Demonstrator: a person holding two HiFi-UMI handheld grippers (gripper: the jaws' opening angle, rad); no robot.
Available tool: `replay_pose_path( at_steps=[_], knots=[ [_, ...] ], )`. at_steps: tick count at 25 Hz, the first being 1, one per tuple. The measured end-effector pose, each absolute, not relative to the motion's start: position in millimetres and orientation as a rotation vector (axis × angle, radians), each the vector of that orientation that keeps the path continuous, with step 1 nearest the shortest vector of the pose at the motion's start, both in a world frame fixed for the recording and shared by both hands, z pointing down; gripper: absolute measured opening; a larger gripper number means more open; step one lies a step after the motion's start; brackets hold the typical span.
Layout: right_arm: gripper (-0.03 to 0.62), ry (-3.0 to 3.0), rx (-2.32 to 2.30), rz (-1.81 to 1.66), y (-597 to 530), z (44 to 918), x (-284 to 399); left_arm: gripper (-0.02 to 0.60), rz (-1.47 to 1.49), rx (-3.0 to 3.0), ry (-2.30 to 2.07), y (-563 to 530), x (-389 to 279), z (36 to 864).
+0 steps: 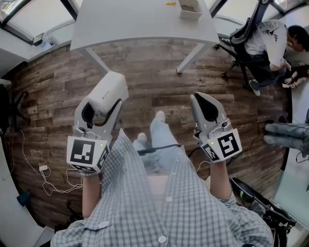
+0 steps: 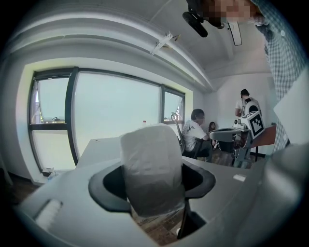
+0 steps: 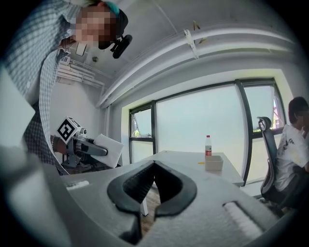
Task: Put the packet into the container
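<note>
Pinching the packet point(image 1: 112, 87) between its pads, the left claw point(image 1: 101, 110) holds it at the left middle of the head view, over the wood floor point(image 1: 145, 72) and not over any counter. The packet is white and soft-looking. Its long axis runs along the claw's own line, so its free end sticks out past the tips toward the top of the frame. In the left gripper view it fills the gap between the jaws, which stand wide around it and press its sides.

The right claw point(image 1: 203, 99) sits at the right middle of the head view with its jaws pressed together and nothing between them; the right gripper view shows the same.

The container point(image 1: 189, 9), a small open white box, stands on the far part of the pale counter point(image 1: 140, 21) at the top of the head view. From the packet it lies up and to the right, well apart, with bare floor and the counter's near edge between. In the right gripper view a bottle point(image 3: 208, 144) stands just behind it.

The empty right claw looks nearer the container, but the left one carries the load. So the coming move is probably a long reach by the left arm up and rightward across the frame, packet end first, until it hangs above the box's open top. A seated person point(image 1: 270, 43) is at the upper right, clear of that path
</note>
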State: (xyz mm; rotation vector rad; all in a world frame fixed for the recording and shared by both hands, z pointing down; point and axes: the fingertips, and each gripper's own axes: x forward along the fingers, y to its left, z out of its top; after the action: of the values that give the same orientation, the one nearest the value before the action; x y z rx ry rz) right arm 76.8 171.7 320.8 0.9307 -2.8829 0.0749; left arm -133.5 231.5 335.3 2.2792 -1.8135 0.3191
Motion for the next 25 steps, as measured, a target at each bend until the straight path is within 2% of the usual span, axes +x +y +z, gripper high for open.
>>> replay_pose_path(
  at_steps=[25],
  knots=[
    [0.002, -2.993, 0.771, 0.078, 47, 306, 106, 0.276, 0.193, 2.114, -1.971, 138, -110, 301]
  ],
)
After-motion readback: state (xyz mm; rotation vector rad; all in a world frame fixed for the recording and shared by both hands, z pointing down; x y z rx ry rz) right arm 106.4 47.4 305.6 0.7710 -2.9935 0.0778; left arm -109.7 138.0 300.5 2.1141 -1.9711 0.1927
